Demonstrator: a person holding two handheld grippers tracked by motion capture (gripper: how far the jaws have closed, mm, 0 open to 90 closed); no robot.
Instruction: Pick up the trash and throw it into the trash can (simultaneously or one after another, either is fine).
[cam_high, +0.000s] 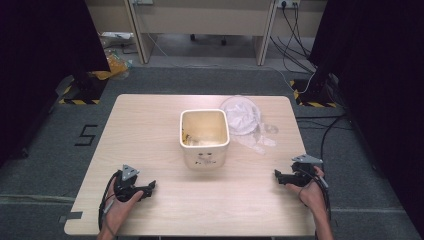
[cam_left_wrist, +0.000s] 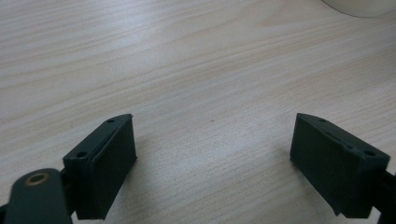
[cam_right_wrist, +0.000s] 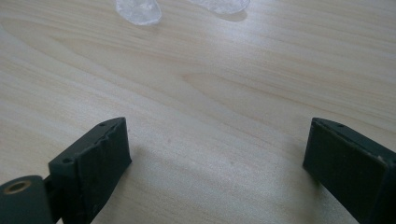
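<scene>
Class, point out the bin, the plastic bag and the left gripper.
bin (cam_high: 205, 159), high view, front wall.
plastic bag (cam_high: 243, 117), high view, white bunched middle.
left gripper (cam_high: 151, 188), high view, between its jaw tips.

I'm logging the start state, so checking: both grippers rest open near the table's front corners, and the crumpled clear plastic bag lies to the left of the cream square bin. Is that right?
Not quite. In the high view the crumpled clear plastic bag lies to the right of the cream square bin, touching its far right corner. The rest holds: the left gripper and right gripper rest open near the front corners of the pale wooden table.
</scene>
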